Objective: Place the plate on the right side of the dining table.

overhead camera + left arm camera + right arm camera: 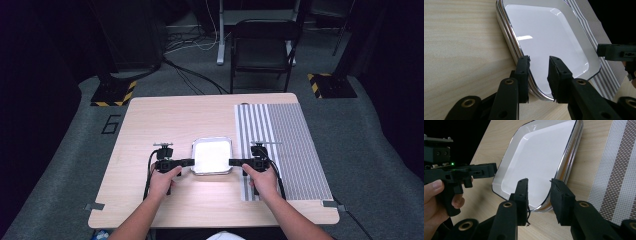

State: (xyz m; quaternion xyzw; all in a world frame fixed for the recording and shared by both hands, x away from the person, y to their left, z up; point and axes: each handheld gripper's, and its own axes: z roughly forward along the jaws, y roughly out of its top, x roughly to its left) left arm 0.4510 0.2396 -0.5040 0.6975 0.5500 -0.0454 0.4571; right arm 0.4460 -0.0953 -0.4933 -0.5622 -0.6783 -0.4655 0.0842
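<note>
A white square tray (212,155) with a shiny metal rim lies empty in the middle of the wooden table (165,115). My left gripper (189,162) points at its left edge and my right gripper (233,162) at its right edge, both held level. In the left gripper view the jaws (539,68) stand open astride the tray's (544,32) near rim. In the right gripper view the jaws (539,191) stand open astride the tray's (541,152) rim at a corner. Neither gripper is closed on the rim.
A grey and white striped mat (285,145) covers the table's right side, right of the tray. A black chair (262,45) and floor cables stand beyond the far edge. Bare wood lies behind and in front of the tray.
</note>
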